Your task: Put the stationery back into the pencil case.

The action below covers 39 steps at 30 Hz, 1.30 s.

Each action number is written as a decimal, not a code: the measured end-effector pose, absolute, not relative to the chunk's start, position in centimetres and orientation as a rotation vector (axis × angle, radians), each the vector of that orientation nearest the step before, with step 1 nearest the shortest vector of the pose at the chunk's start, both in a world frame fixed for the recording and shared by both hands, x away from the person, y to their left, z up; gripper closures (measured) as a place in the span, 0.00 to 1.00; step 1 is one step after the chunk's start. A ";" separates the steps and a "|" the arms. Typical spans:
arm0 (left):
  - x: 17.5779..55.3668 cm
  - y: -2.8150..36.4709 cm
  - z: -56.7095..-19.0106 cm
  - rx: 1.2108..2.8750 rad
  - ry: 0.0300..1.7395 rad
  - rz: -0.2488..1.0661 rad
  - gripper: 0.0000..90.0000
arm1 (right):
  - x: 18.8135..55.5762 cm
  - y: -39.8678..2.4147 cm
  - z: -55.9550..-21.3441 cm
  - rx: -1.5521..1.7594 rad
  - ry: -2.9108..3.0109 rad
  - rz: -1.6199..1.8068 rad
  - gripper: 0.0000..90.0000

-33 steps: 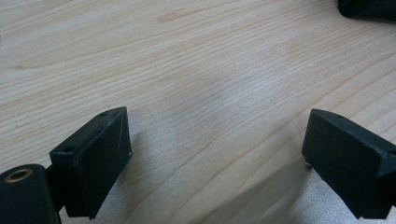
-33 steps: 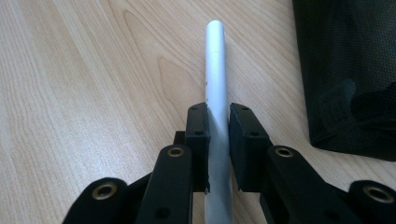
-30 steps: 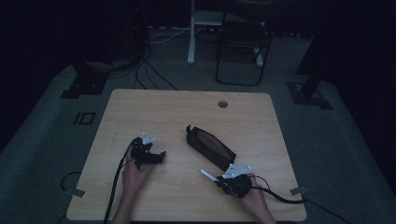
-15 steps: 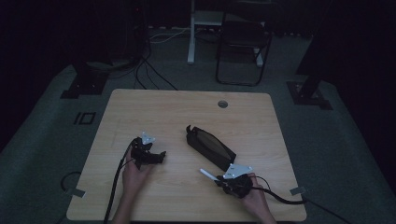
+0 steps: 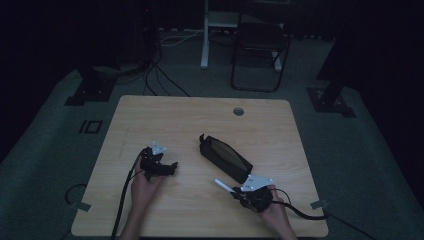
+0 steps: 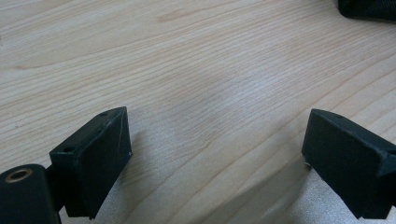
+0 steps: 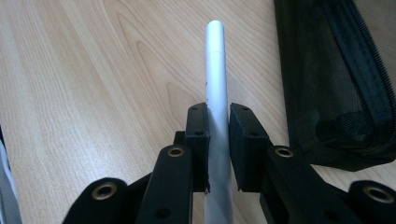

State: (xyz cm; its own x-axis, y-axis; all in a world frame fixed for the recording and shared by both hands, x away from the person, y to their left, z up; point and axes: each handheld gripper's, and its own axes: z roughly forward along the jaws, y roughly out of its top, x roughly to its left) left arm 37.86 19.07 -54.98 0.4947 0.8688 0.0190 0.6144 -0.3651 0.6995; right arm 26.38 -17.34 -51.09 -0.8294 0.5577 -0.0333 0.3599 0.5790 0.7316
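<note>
Right tongs (image 7: 218,126): clamped on white pen (image 7: 216,70); pads pinch barrel from both sides, grip approx mid-to-rear of barrel.
Right tongs, high view (image 5: 239,192): near front-right of bench (image 5: 150,110), in person's right hand.
Pen, location: held off/just over bench surface, front-right area; tip end sticks out past pads, seen in high view (image 5: 222,185) as short white bar.
Pen, long axis: in line w/ right tongs; in high view points up-left, away from right hand.
Black pouch (image 5: 225,157): lies centre-right on bench, long axis diagonal, upper-left to lower-right.
Pouch vs pen (key relation): pouch just beside pen on its right in right gripper view (image 7: 336,84); in high view pouch sits beyond and slightly right of pen tip. Near, not touching.
Pen axis vs pouch axis: roughly parallel in right gripper view; judged: insertion would call for bringing tip round to pouch's open end.
Pouch opening: looks unzipped along top edge; zip line visible, mouth width hard to judge.
Left tongs (image 6: 217,154): wide open, nothing between pads, bare bench wood below.
Left tongs, high view (image 5: 172,166): left-centre of bench, pointing toward pouch; well apart from it.
Nearer hand to pouch: right.
Hidden/cut off: pen rear end behind right tongs body; pouch far end out of frame in right gripper view; small pouch corner at top right of left gripper view (image 6: 369,9).
Lighting: high view dark; pouch interior and contents not readable.
</note>
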 end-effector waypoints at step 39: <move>37.9 19.1 -55.0 2.107 1.213 0.519 0.09 | 25.1 -17.9 -48.2 0.711 2.487 1.140 0.88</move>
State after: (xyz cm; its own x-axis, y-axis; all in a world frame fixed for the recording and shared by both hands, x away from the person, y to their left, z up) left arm 37.86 19.07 -54.98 0.4950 0.8687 0.0194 0.6143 -0.3656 0.6993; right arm 25.14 -17.86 -48.16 -0.8274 0.5566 -0.0745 0.3070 0.5594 0.7699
